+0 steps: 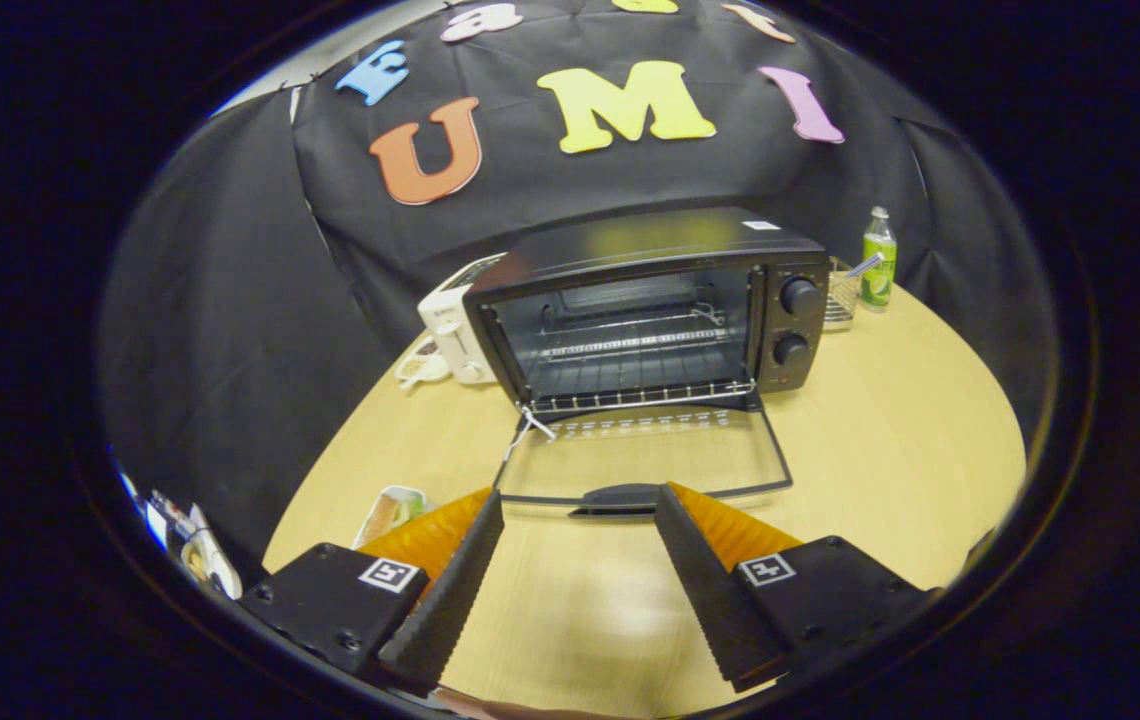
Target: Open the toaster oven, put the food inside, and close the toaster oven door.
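Note:
The black toaster oven (650, 305) stands on the wooden table (910, 450) beyond my fingers. Its glass door (645, 460) lies folded down flat toward me, and the dark handle (620, 497) sits just ahead of my fingertips. Inside, the wire rack (630, 365) holds nothing. My gripper (578, 500) is open, with only bare table between its fingers. A small plate with food (388, 513) rests on the table beside my left finger, partly hidden behind it.
A white appliance (452, 330) stands at the oven's left side with a small dish (420, 365) before it. To the oven's right are a wire basket (840, 295) and a green bottle (878, 260). Black cloth walls close the back.

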